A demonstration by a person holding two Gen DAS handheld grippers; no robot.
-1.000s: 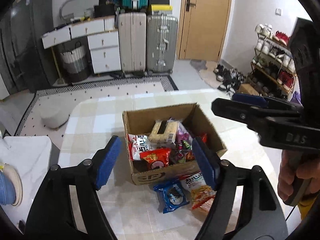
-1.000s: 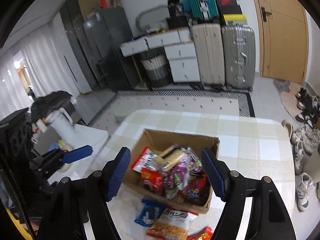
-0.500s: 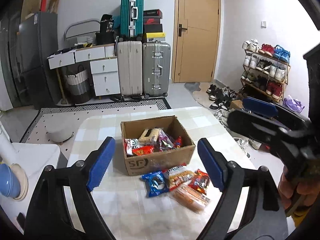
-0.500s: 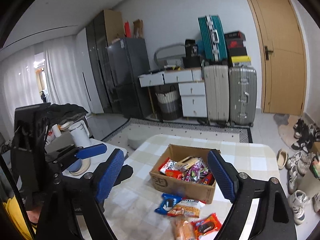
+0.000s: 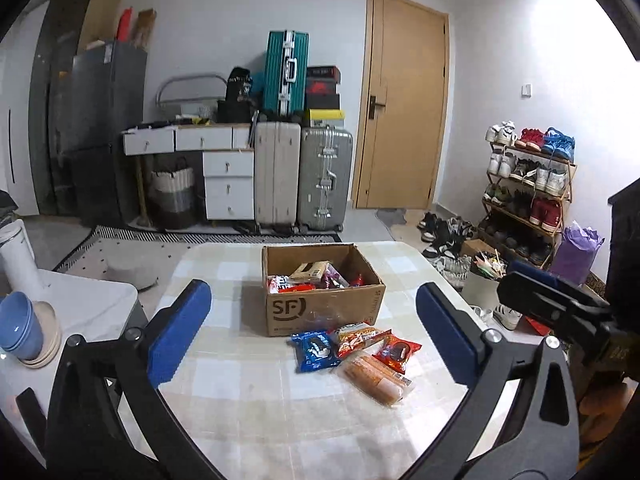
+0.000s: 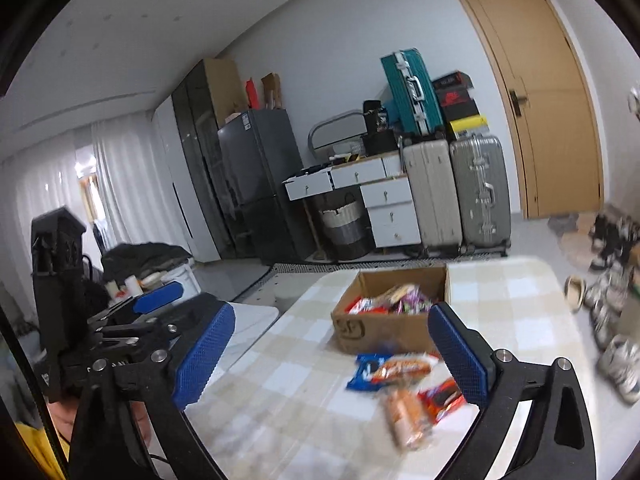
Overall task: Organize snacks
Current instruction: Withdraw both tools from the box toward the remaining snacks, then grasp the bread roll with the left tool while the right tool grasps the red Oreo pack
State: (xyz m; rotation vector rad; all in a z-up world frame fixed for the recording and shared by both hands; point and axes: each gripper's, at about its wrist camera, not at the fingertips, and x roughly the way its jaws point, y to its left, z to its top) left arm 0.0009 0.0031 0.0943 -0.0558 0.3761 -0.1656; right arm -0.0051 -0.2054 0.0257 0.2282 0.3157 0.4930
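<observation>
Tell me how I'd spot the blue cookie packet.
Find the cardboard box on the checked table. Four loose packets lie just in front of it. The blue cookie packet is the leftmost, the only blue one beside orange and red wrappers.

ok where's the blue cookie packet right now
In the left wrist view the blue cookie packet lies on the table, in front of the cardboard box, leftmost of the loose snacks.
</observation>
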